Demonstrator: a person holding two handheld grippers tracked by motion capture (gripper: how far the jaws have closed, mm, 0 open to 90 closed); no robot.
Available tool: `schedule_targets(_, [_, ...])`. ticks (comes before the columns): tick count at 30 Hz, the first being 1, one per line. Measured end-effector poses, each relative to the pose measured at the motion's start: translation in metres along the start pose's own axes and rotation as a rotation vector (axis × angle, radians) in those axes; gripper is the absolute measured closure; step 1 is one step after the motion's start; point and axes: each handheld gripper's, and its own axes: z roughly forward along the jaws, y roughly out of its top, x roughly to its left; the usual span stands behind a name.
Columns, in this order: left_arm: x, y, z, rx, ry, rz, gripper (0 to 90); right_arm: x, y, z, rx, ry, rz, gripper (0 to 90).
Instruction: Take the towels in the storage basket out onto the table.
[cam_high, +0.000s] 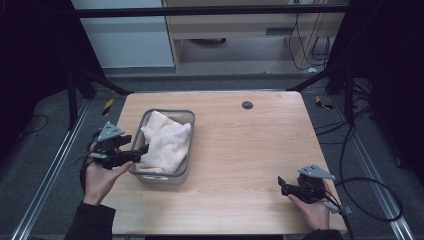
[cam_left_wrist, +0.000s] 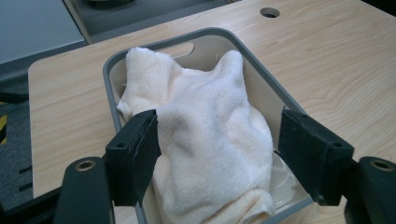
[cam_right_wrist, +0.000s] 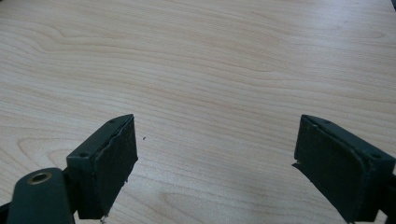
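Towel (cam_high: 165, 141) sits heaped in the grey bin (cam_high: 186, 172) on the tabletop (cam_high: 250, 160), my left hand-held gripper (cam_high: 141, 150) at its near edge with jaws apart around the cloth, while my right hand-held gripper (cam_high: 281, 184) waits apart, holding nothing.

the high view is dim and a little soft, with dark black edges around the lit table (cam_high: 240, 150) — both gripper views are brighter, evenly lit from above, soft shadows, no glare.

Black tongs (cam_high: 142, 151) (grey three-cornered top plates), trailing cables, dark sleeves.
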Motion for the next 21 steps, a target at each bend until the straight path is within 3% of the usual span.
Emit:
schedule_targets(12, [-0.004, 0.019, 0.033, 0.067, -0.02, 0.04, 28.9, -0.001, 0.0, 0.001, 0.005, 0.004, 0.001, 13.0])
schedule_targets(19, [0.001, 0.025, 0.046, 0.109, -0.022, 0.027, 28.8, -0.001, 0.0, 0.002, 0.008, 0.005, -0.007, 12.9])
schedule_targets(21, [0.004, 0.028, 0.051, 0.142, -0.022, 0.033, 28.5, -0.001, 0.0, 0.002, 0.011, 0.007, -0.003, 12.8])
